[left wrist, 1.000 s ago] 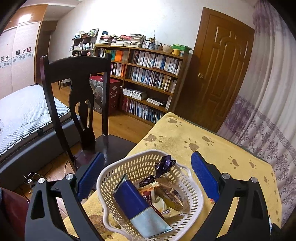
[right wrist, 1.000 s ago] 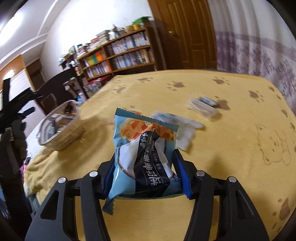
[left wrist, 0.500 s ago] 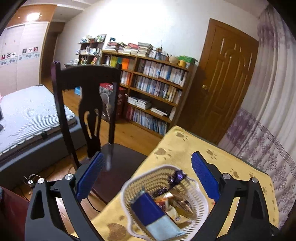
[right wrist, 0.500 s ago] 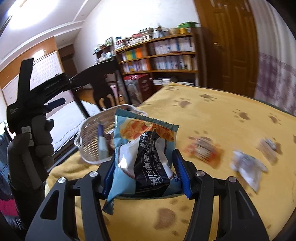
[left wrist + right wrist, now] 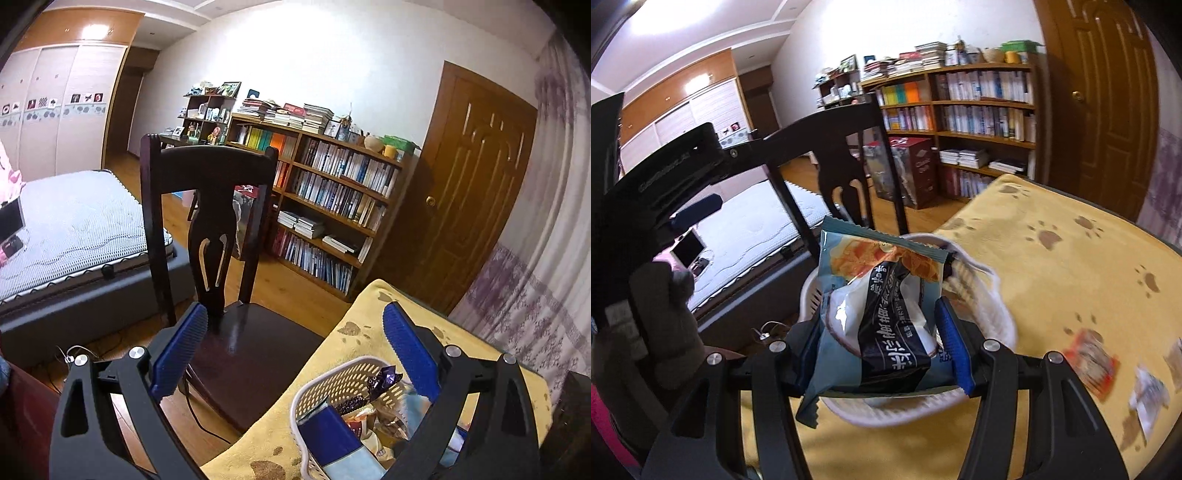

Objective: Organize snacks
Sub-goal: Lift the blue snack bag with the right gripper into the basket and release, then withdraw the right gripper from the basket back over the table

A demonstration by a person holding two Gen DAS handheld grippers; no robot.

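Your right gripper (image 5: 882,334) is clenched on a light-blue snack bag (image 5: 875,314), which stands upright between the blue pads at the centre of the right wrist view, directly in front of the white basket (image 5: 993,314). Your left gripper (image 5: 295,350) is spread wide and grasps nothing; in its view the basket (image 5: 321,384) sits at the lower right on the yellow paw-print tablecloth (image 5: 280,432), with a blue packet (image 5: 332,439) and a dark purple wrapper (image 5: 384,378) inside. A dark wooden chair (image 5: 210,206) stands behind. Loose snack packets (image 5: 1093,358), blurred, lie at the lower right of the right wrist view. Your gloved left hand (image 5: 661,325) shows at the left edge.
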